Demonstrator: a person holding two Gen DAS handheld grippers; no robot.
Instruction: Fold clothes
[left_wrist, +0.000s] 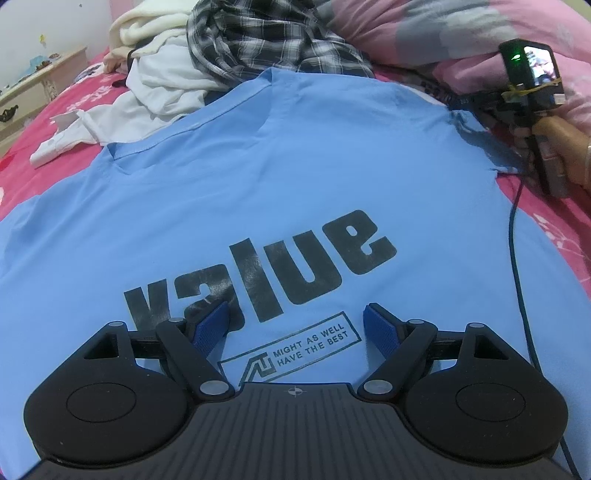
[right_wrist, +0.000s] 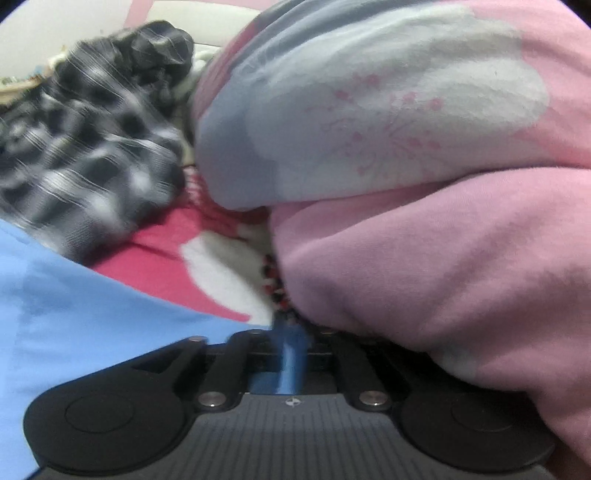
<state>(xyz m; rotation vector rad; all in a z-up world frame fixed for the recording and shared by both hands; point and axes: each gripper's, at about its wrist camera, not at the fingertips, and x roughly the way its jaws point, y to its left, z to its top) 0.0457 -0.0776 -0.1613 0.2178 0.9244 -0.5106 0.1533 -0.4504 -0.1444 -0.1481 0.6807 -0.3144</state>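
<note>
Both views low, forward (shared blue shirt (left_wrist: 280, 177))

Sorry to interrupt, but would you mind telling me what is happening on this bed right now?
A person is folding a light blue T-shirt printed "value", spread flat on the red bedsheet. The left gripper hovers open over the print. The right gripper is shut on the shirt's edge beside the pink quilt. A black-and-white plaid shirt and white garments wait behind.

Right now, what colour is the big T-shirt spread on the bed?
Light blue T-shirt with dark lettering, clearest in the left wrist view.
</note>
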